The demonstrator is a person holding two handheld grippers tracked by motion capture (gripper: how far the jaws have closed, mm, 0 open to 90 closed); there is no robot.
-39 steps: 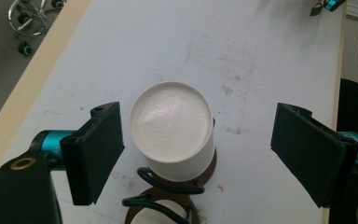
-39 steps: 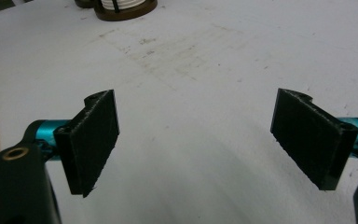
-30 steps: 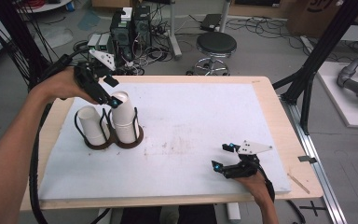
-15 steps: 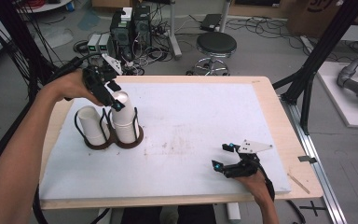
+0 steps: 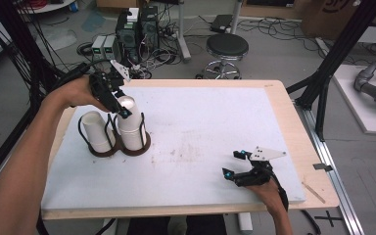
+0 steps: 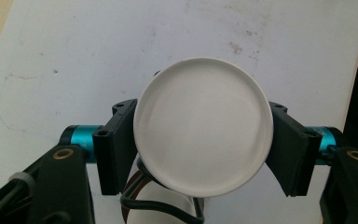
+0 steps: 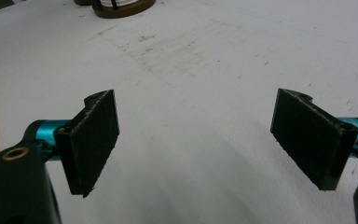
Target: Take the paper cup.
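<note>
the left tongs [image 5: 120, 104] grasp the upturned white cup [image 6: 203, 130] at the tabletop's [image 5: 215, 122] far left, now lower than a moment ago, nearly seated in the wire holder [image 5: 139, 142]. the right tongs [image 5: 237, 166] rest released, near right.

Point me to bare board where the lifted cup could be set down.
Free: the wide middle of the white board, between the wire cup holder and the right gripper, plus the far right. Crowded: the left, where the left gripper grips the white cup beside the second cup.
</note>
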